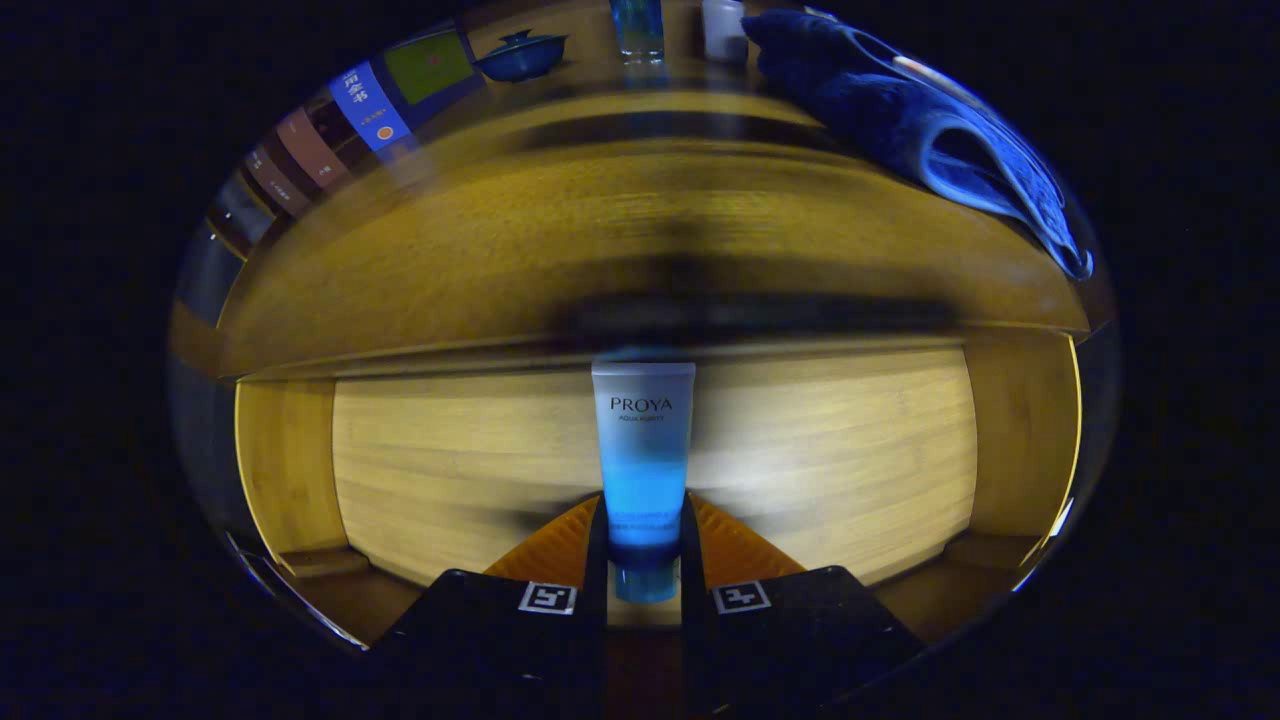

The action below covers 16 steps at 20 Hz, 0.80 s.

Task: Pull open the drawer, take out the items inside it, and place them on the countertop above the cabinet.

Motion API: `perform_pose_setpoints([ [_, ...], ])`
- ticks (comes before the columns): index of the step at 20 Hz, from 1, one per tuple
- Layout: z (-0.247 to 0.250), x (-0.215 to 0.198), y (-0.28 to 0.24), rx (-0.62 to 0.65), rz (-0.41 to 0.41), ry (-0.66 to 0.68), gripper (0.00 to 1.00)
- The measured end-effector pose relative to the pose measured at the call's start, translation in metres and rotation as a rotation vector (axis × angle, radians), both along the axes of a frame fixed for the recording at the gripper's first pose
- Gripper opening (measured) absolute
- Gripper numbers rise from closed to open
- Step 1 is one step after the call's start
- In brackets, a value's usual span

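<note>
Over open drawer [400,470], 1 tube [642,440] clamped btwn 2 fingers [560,545], 1 blue towel [930,130] on countertop [560,230]

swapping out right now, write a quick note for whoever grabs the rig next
Hand-held gripper: shut on the tube, both fingers pressing its lower end near the cap.
Drawer: open, the tube held over its wooden floor; no other item seen inside.
Countertop: carries a lidded bowl, a glass, books and a blue towel.
Done: drawer pulled, tube grasped.
Left: raise the tube and set it on the countertop.
</note>
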<state>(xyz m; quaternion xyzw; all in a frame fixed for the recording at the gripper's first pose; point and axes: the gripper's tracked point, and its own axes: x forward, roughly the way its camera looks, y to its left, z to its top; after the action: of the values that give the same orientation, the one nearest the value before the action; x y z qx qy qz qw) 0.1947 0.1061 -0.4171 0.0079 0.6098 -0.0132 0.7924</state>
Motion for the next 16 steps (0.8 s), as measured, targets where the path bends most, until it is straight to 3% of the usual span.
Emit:
perform_pose_setpoints([
  [9, 0.109, -0.015, -0.009, 0.102, -0.008, -0.168, 0.34],
  [12, 0.142, 0.015, -0.005, 0.092, -0.007, -0.213, 0.35],
  [16, 0.145, 0.069, 0.002, 0.075, 0.011, -0.207, 0.35],
])
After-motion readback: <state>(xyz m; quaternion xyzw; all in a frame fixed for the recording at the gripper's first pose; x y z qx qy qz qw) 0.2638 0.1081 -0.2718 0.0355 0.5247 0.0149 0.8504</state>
